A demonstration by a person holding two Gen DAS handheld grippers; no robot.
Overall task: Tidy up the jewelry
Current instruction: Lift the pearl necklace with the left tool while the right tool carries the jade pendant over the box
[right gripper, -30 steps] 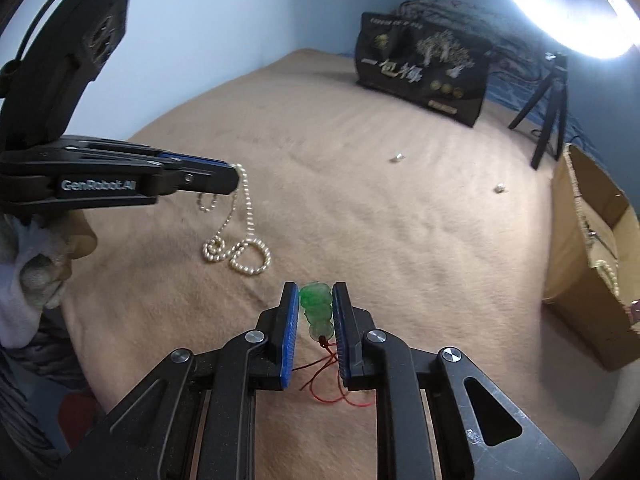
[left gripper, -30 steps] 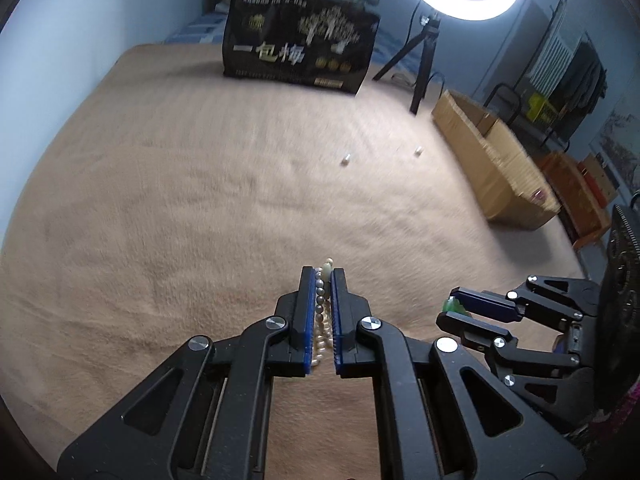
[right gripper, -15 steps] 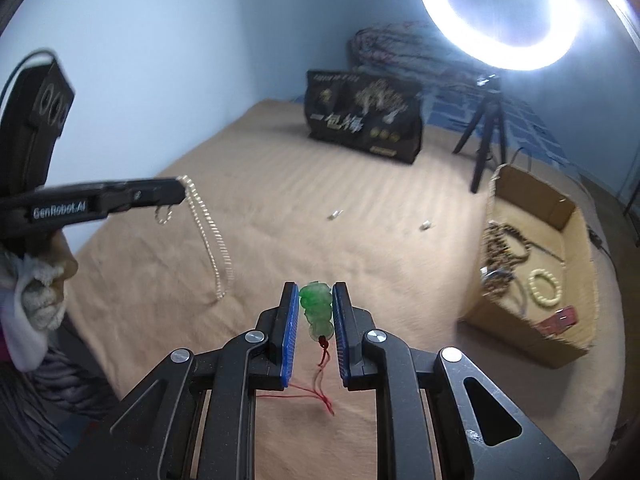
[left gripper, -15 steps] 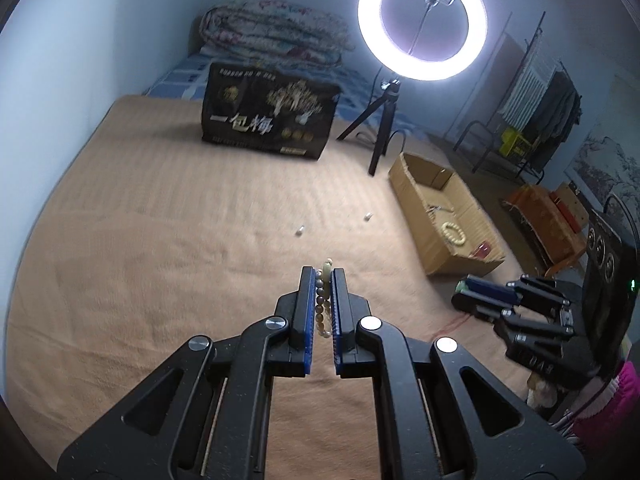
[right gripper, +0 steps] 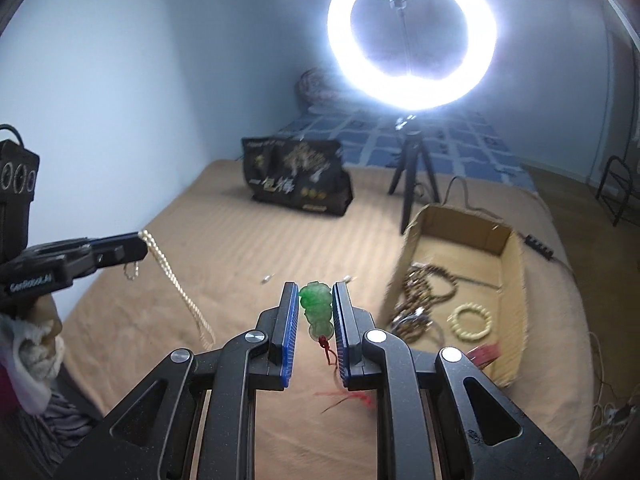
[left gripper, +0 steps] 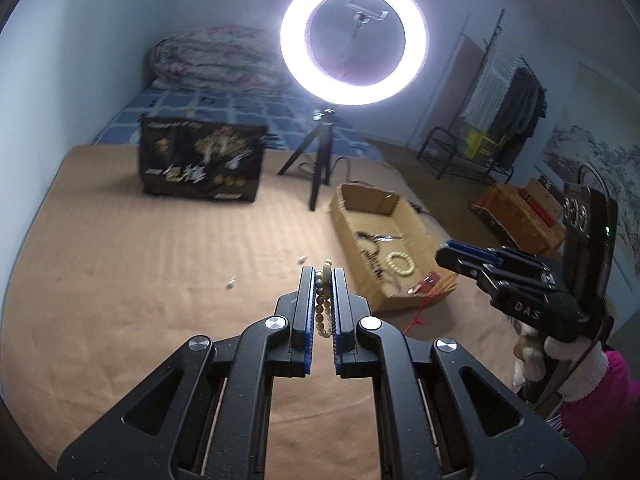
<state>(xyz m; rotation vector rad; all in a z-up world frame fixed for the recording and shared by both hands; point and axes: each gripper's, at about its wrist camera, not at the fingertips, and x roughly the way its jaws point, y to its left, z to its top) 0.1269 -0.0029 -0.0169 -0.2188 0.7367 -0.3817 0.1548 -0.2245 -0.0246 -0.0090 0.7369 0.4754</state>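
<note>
My left gripper point(left gripper: 323, 276) is shut on a pearl necklace point(left gripper: 322, 304), whose strand point(right gripper: 176, 280) hangs free from the left gripper point(right gripper: 140, 246) above the tan blanket. My right gripper point(right gripper: 316, 290) is shut on a green jade pendant point(right gripper: 317, 308) with a red cord point(right gripper: 329, 354) trailing below. The right gripper point(left gripper: 444, 252) shows side-on in the left wrist view, over the near corner of the open cardboard box point(left gripper: 352, 196). Inside the box point(right gripper: 516, 280) lie a cream bead bracelet point(right gripper: 472, 320) and dark bead strands point(right gripper: 420, 292).
Two small silver pieces point(left gripper: 231, 282) point(left gripper: 302, 259) lie on the tan blanket point(left gripper: 140, 280). A black printed bag point(left gripper: 200, 160) stands at the back. A ring light on a tripod point(left gripper: 320, 152) stands beside the box. A person's gloved hand point(left gripper: 560, 356) holds the right gripper.
Both grippers have risen off the blanket. The pearl necklace has lifted clear and now dangles. The views have tipped up, and the box has come closer.
</note>
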